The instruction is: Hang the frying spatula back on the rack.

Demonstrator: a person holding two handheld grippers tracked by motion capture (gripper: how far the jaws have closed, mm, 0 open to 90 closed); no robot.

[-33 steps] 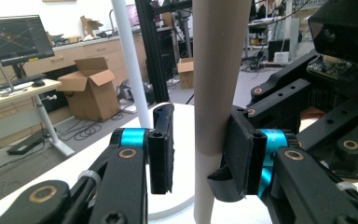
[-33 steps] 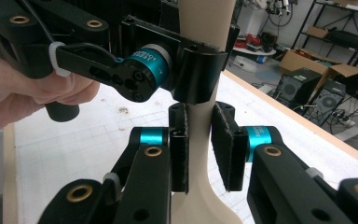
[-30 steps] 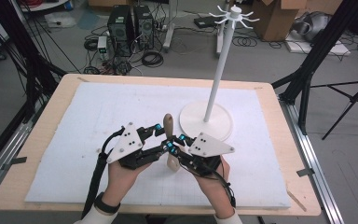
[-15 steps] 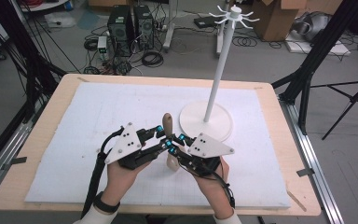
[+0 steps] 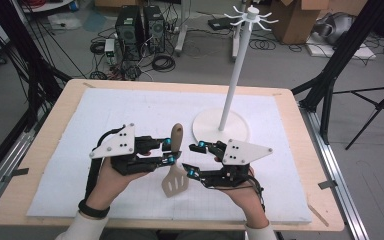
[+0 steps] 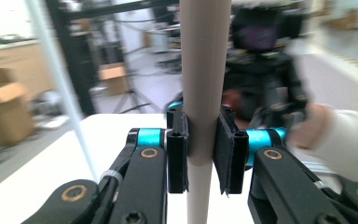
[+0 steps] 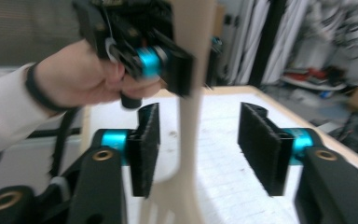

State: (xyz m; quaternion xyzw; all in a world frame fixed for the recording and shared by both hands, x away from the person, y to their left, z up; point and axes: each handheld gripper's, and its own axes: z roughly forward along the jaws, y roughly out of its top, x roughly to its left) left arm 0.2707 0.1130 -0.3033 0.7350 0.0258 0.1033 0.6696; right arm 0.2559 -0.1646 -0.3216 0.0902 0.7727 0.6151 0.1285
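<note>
Spatula [image 5: 174, 165] clamped by left gripper [image 5: 168, 151], right gripper [image 5: 194, 160] just opened.

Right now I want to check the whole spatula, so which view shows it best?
The high view: the spatula shows from handle to slotted blade, held upright by the left gripper. The left gripper view shows just its handle between the fingers; the right gripper view a blurred stretch of shaft.

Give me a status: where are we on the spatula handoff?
Done: left gripper is clamped on the spatula handle, holding it off the mat. In hand: right gripper jaws have just been opening, pads clear of the spatula. Left, probably: hang it on the white hook stand.
</note>
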